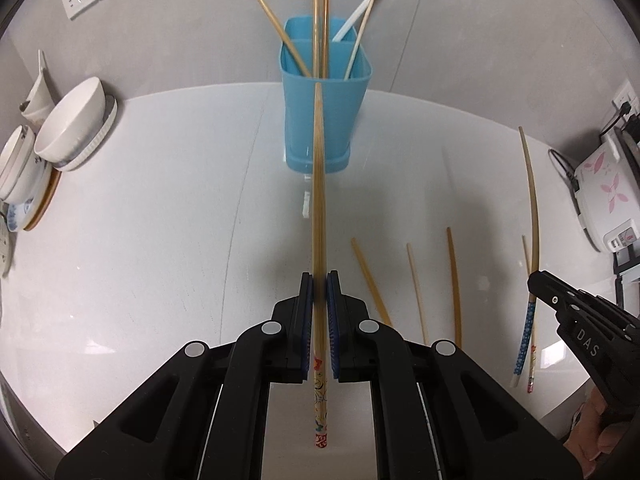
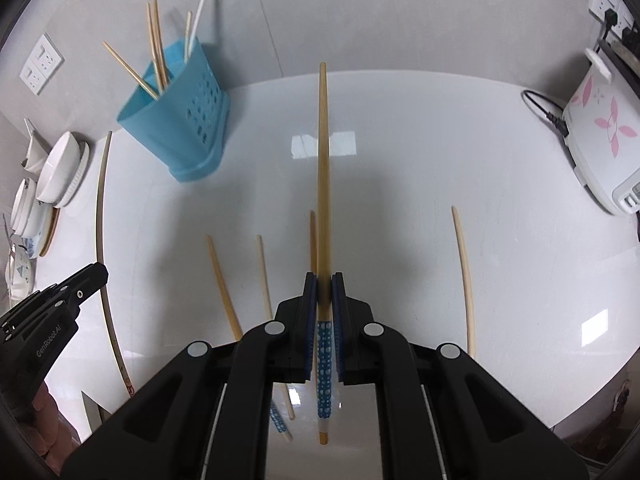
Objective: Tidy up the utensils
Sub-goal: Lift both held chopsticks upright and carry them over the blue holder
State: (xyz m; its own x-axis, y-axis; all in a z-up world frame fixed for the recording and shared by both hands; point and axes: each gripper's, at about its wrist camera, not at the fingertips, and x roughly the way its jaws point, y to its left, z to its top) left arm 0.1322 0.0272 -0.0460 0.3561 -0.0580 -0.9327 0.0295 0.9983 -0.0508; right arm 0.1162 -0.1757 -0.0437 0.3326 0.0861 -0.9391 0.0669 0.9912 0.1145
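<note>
left wrist view: left claw (image 1: 320, 280) clamps a chopstick (image 1: 319, 200); right claw (image 2: 324, 280) clamps another chopstick (image 2: 323, 168); next, drop both into the holder (image 1: 324, 120) at upper centre.

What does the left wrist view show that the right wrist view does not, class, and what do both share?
Only the left wrist view: the left gripper shut on a floral-handled chopstick. Only the right wrist view: the right gripper shut on a blue-dotted chopstick, and the holder's perforated side. Both: the blue utensil holder, loose chopsticks on the white table, stacked bowls, and a rice cooker.

Glossy white table (image 1: 160, 240); blue plastic holder (image 1: 324, 120); bamboo chopsticks (image 1: 319, 200); glazed bowl (image 1: 72, 124).
</note>
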